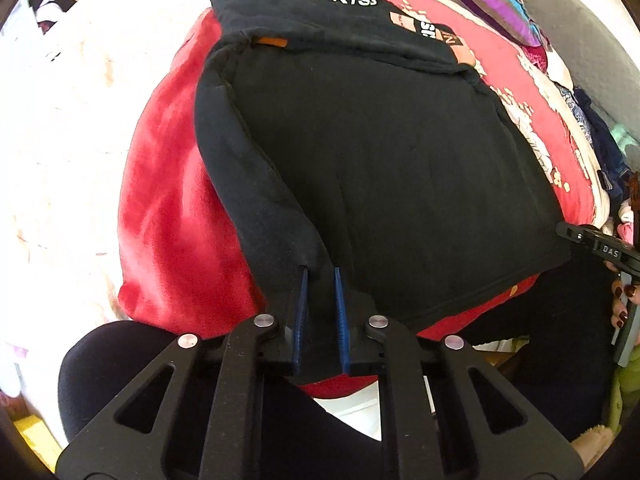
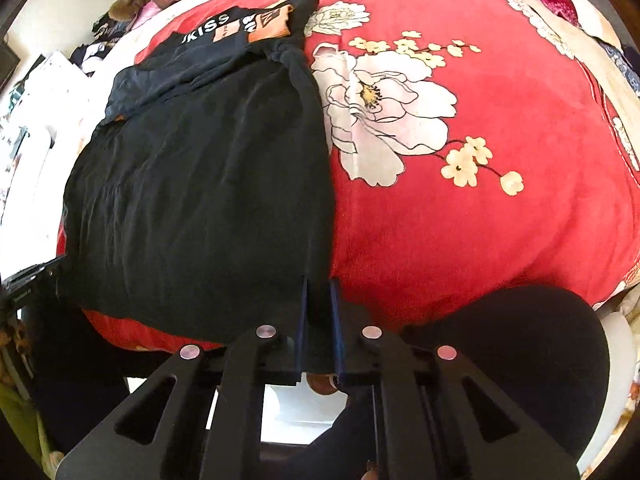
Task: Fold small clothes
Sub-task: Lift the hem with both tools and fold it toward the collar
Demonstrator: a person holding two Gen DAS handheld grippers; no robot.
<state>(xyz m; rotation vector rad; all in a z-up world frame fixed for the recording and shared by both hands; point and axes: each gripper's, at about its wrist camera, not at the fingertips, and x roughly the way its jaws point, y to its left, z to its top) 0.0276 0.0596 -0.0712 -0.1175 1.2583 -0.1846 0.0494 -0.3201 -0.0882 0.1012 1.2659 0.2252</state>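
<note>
I see the red floral blanket (image 2: 460, 220) covering the bed, open to the right — the black shirt (image 1: 380, 168) lies flat along its near edge. My left gripper (image 1: 320, 276) pinches the shirt's near-left corner; my right gripper (image 2: 318, 284) pinches its near-right corner.

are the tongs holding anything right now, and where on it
Both are. The left tongs pinch the black shirt at its near left hem corner; the right tongs pinch its near right hem corner.
</note>
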